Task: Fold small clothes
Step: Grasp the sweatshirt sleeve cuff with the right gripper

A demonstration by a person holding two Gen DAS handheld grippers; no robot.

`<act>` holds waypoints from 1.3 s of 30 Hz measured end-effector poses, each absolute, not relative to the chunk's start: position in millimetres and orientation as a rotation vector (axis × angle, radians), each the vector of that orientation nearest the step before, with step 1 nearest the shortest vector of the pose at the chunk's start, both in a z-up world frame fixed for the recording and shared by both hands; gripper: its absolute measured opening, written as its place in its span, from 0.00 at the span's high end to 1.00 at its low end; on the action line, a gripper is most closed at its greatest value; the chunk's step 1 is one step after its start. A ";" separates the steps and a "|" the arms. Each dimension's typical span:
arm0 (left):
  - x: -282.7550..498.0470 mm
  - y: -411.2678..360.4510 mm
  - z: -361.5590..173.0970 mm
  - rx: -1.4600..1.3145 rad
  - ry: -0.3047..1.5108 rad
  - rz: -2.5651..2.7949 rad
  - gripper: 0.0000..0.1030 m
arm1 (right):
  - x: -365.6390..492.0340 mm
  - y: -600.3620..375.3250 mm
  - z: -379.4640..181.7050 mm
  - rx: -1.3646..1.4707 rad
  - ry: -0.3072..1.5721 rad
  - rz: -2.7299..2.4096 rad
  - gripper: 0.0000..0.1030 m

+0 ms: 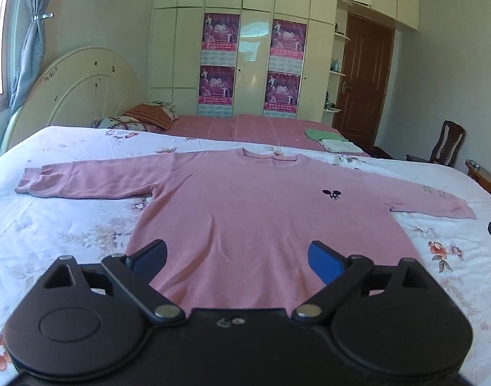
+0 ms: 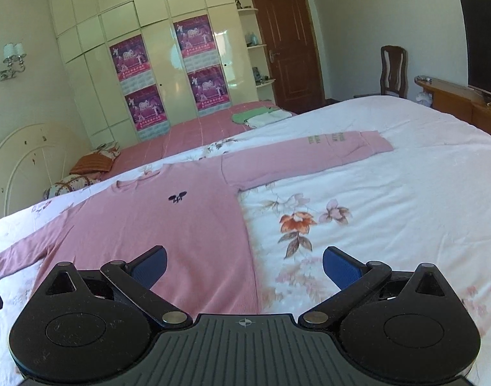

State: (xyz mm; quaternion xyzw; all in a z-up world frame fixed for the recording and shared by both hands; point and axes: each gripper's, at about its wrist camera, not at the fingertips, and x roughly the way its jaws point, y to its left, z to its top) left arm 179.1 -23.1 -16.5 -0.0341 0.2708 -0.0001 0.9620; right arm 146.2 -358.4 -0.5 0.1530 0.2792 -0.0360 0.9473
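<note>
A pink long-sleeved sweater [image 1: 245,206] lies flat and face up on the floral bedspread [image 1: 68,225], both sleeves spread out, a small dark logo on its chest. It also shows in the right wrist view [image 2: 168,225]. My left gripper [image 1: 237,257] is open and empty, hovering over the sweater's lower hem. My right gripper [image 2: 243,267] is open and empty, above the sweater's lower right side edge, one finger over the fabric and one over the bedspread [image 2: 374,193].
A second bed with a pink cover [image 1: 245,127] lies beyond, with folded green and white clothes [image 1: 329,140] and pillows [image 1: 142,117] on it. A wardrobe, brown door and chair [image 1: 444,143] stand behind. A wooden cabinet [image 2: 454,96] is at right.
</note>
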 end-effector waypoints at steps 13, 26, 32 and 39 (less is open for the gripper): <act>346.9 -85.7 -53.8 -0.021 0.617 0.007 0.13 | 334.2 -547.5 -46.0 0.498 0.497 -0.281 0.48; 401.7 -108.2 -92.3 -0.092 0.755 -0.006 0.14 | 377.1 -691.5 -119.8 0.901 0.493 -0.356 0.48; 413.1 -107.3 -91.1 -0.069 0.762 0.014 0.14 | 366.6 -704.0 -120.7 0.930 0.450 -0.298 0.66; 421.5 -90.7 -90.6 -0.036 0.797 0.081 0.13 | 363.5 -699.6 -108.1 0.723 0.531 -0.375 0.95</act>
